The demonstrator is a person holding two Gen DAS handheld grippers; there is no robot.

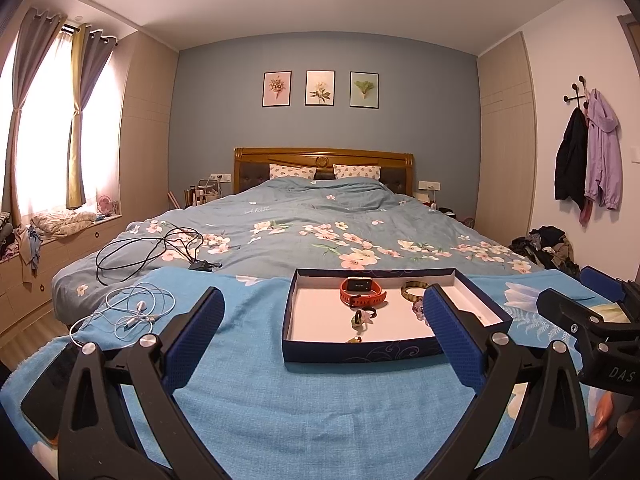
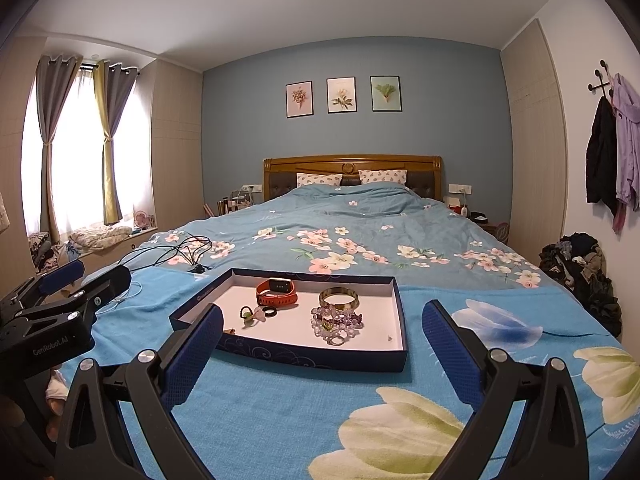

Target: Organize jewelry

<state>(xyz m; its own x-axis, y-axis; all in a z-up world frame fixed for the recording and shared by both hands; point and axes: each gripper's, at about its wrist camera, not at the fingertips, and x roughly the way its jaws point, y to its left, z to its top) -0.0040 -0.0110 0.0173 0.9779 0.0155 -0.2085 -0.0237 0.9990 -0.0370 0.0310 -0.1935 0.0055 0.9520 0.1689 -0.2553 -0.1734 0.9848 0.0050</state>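
Jewelry is gathered in a shallow blue box point(image 2: 304, 354) on the bed's blue blanket point(image 2: 280, 412), and both grippers are held wide apart with nothing between the jaws.

The red smartwatch point(image 2: 277, 293) is judged light and springy, best taken across its strap; the gold bangle point(image 2: 339, 299) is stiff and probably slippery, so its rim is preferred; the purple bead bracelet point(image 2: 336, 321) is loose and may sag. Bracelet and bangle are shown fully only in the right wrist view, being partly hidden behind a blue finger in the left one, where white earphones point(image 1: 138, 309) are also seen. The left gripper point(image 1: 320, 332) and right gripper point(image 2: 320, 352) are held short of the box.
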